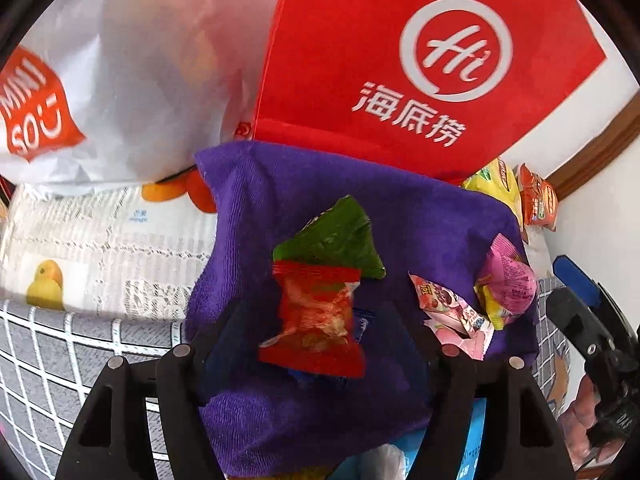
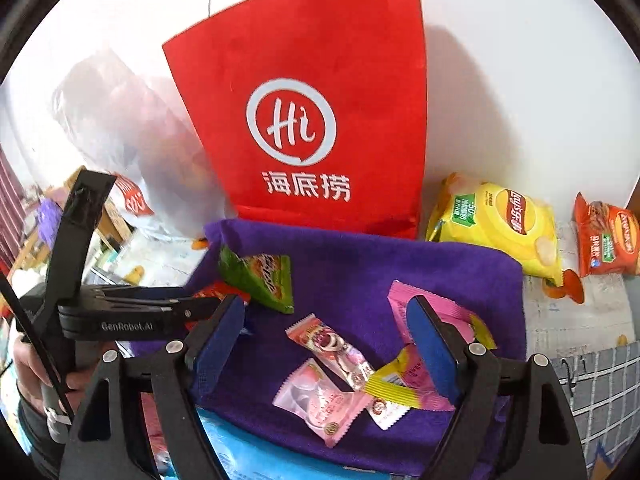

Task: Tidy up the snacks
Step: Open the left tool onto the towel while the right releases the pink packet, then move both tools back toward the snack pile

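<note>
Red crinkly snack packet (image 1: 314, 320), overlapping green packet (image 1: 336, 240), purple towel (image 1: 420, 216)

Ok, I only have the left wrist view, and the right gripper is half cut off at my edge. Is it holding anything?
Observer: No. The right gripper is open and hangs over the pink wrappers on the cloth, with nothing clamped in its jaws.
Operator: And the yellow thing poking out behind the cloth?
Observer: A yellow chip bag, lying off the cloth to the right of the red bag.
Operator: The green packet looks blank to me.
Observer: From the right wrist view, the green packet shows orange lettering on its face.
</note>
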Tool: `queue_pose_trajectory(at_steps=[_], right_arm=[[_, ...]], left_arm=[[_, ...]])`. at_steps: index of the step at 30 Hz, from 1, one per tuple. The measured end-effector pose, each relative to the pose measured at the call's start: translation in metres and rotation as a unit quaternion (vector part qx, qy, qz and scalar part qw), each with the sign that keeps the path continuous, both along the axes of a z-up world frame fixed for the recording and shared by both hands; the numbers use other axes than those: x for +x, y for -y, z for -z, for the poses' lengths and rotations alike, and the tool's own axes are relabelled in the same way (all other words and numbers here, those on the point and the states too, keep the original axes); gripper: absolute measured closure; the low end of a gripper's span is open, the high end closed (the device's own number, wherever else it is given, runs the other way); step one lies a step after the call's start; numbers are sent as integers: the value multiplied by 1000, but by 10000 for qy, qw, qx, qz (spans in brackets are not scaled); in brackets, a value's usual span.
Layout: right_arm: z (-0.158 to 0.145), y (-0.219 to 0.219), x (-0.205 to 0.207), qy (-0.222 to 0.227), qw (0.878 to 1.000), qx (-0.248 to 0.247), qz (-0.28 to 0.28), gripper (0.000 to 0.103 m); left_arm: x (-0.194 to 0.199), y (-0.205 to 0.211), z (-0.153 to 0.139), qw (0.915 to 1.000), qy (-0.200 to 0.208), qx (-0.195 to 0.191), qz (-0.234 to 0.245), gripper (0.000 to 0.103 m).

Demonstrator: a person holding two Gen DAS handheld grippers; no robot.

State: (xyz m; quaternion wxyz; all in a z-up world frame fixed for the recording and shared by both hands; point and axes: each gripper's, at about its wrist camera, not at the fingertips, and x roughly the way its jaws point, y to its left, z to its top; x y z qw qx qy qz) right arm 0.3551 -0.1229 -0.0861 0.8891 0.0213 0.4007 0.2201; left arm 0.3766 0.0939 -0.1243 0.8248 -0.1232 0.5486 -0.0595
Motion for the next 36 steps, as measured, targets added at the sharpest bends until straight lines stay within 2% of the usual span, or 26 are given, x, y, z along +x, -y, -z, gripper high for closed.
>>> queue_pose_trajectory(at_steps=[4, 12, 18, 23, 26, 31, 36], right_arm=[[-3, 0, -3, -24, 9999, 22, 106, 29], [-22, 1, -32, 454, 9981, -20, 415, 29], [-28, 7, -52, 370, 9975, -361, 485, 29], [-42, 26, -82, 356, 9967, -205, 694, 29], [-49, 34, -98, 154, 9978, -170, 628, 29], [-58, 47, -135, 226, 9968, -224, 739, 29], [-54, 52, -160, 162, 9966, -166, 784, 29]], left_arm=[[-6, 3, -15, 9997, 236, 37, 74, 34], [-23, 12, -47, 9949, 930, 178, 355, 34], [-40, 24, -77, 9883, 1392, 23, 626, 34], [-62, 30, -106, 9817, 1778, 63, 671, 34], [-72, 33, -121, 9785, 1930, 58, 719, 34], [-92, 43, -140, 9740, 2096, 159, 843, 34], [-117, 39, -146, 9755, 2012, 153, 875, 34]])
